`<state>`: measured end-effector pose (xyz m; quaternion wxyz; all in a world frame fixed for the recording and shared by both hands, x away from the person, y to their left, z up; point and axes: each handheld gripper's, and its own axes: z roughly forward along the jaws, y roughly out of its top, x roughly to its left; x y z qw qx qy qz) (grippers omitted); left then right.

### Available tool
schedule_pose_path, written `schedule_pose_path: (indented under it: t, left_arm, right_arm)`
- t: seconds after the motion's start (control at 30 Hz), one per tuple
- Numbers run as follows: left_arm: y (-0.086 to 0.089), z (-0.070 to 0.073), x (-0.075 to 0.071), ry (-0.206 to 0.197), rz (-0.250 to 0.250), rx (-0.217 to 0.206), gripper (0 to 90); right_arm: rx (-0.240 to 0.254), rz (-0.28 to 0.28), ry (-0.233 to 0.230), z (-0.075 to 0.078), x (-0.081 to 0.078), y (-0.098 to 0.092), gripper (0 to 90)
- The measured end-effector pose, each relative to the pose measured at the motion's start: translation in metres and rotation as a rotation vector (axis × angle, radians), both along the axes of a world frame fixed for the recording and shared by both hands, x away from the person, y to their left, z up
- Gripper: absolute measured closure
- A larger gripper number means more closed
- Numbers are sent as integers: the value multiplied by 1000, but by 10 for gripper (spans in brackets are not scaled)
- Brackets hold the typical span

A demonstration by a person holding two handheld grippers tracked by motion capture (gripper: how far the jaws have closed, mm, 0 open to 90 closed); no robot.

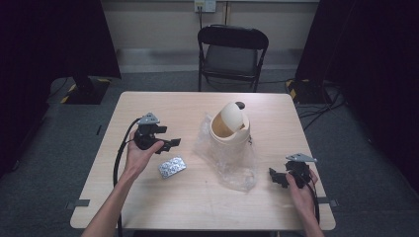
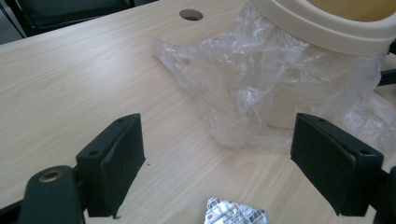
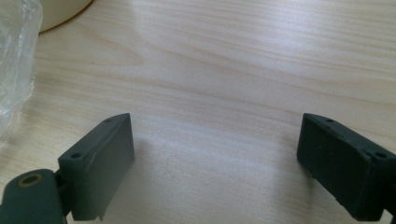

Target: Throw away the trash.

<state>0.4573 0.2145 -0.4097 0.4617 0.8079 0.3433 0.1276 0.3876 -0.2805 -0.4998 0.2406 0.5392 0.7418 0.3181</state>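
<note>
A cream bin (image 1: 230, 129) with a tilted swing lid stands mid-table on a clear plastic bag (image 1: 232, 165). A silver blister pack (image 1: 172, 167) lies left of the bag. My left gripper (image 1: 174, 143) hovers just above and behind the pack, pointing right toward the bin, jaws open and empty. In the left gripper view the pack (image 2: 236, 213) lies low between the jaws, with the bag (image 2: 261, 79) and bin (image 2: 327, 23) ahead. My right gripper (image 1: 273, 177) rests near the table's right front, open and empty, pointing left at the bag (image 3: 16, 70).
A small round hole (image 1: 240, 104) sits in the table (image 1: 163, 202) behind the bin. A black folding chair (image 1: 232, 52) stands beyond the far edge. Cables trail from both grippers, and a cable runs along the floor at the right.
</note>
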Motion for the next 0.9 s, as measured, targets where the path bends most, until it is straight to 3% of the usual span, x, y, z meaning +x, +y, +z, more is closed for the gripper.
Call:
schedule_pose_path:
  t: [0.07, 0.17, 0.2, 0.3, 0.4, 0.43, 0.47, 0.53, 0.6, 0.67, 0.7, 0.73, 0.83, 0.87, 0.9]
  left_arm:
    - [6, -3, -6, 12, -20, 9, 165]
    - [11, -7, -15, 47, -42, -44, 166]
    - [11, -7, -15, 47, -42, -44, 171]
    - [15, -16, -29, 36, -32, 16, 175]
    - [19, -24, -36, 48, -28, 25, 177]
    - [23, -33, -40, 74, -16, 13, 176]
    - [24, -38, -40, 97, -30, 14, 167]
    - [22, -47, -41, 122, -37, 81, 164]
    - [21, -55, -44, 118, -29, 70, 168]
    - [20, -57, -44, 120, -30, 90, 210]
    - [17, -60, -45, 122, -44, 131, 192]
    - [16, -62, -45, 127, -49, 123, 191]
    - [14, -64, -46, 114, -56, 143, 191]
    - [12, -67, -45, 128, -65, 168, 191]
    - [12, -67, -45, 128, -65, 168, 190]
  right_arm:
    - [0, 0, 0, 0, 0, 0, 103]
    - [0, 0, 0, 0, 0, 0, 103]
    - [0, 0, 0, 0, 0, 0, 103]
    - [-1, 0, -1, 0, 0, 0, 103]
    - [0, 0, 0, 0, 0, 0, 103]
    - [0, 0, 0, 0, 0, 0, 103]
    - [0, -1, 0, 0, 0, 0, 103]
    - [0, 0, 0, 0, 0, 0, 103]
    - [1, -1, 1, 0, 0, 0, 103]
    - [1, -1, 1, 0, 0, 0, 103]
    - [1, -1, 0, 0, 0, 0, 103]
    - [0, 0, 0, 0, 0, 0, 103]
    - [-1, -2, -1, 0, 0, 0, 103]
    - [-1, -2, -1, 0, 0, 0, 104]
    - [-1, -3, -1, 0, 0, 0, 103]
